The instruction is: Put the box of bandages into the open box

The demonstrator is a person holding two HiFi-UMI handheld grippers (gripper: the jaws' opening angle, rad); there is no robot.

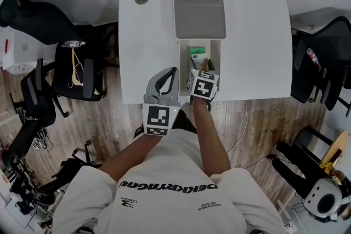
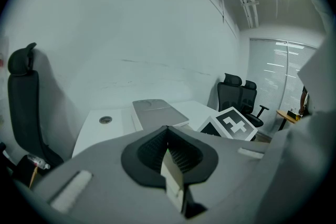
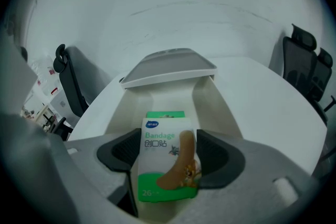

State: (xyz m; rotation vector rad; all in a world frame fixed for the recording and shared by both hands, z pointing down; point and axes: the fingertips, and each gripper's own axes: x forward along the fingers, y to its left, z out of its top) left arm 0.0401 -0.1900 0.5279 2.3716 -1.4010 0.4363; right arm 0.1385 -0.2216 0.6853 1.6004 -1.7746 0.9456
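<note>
- On the white bench (image 1: 148, 46) the way is short: the work sits close to the near edge, straight in front of the person
- Lengthwise away from the person lies the open box (image 1: 184, 71), a narrow white trough with upright walls, so the load should go in with its long sides parallel to them
- Beyond the trough the grey lid (image 1: 199, 8) lies folded back flat, and I judge it no obstacle to a straight descent
- Over the near end of the trough the right tongs (image 3: 169, 153) are clamped on the box of bandages (image 3: 165, 136), gripping its two long sides with the printed face toward the camera
- Beside the trough's left wall the left tongs (image 2: 168, 147) are closed on nothing; they look best held off, or used to steady the outer wall if the trough slides
- The carton is thin card, so a light squeeze should do; harder pressure would likely crease it
- Whether its far end already touches the trough floor cannot be told, so lower slowly and level until it rests
- Only then spread the jaws, just enough to free the sides without striking the walls, and lift straight up so the carton is not dragged out
</note>
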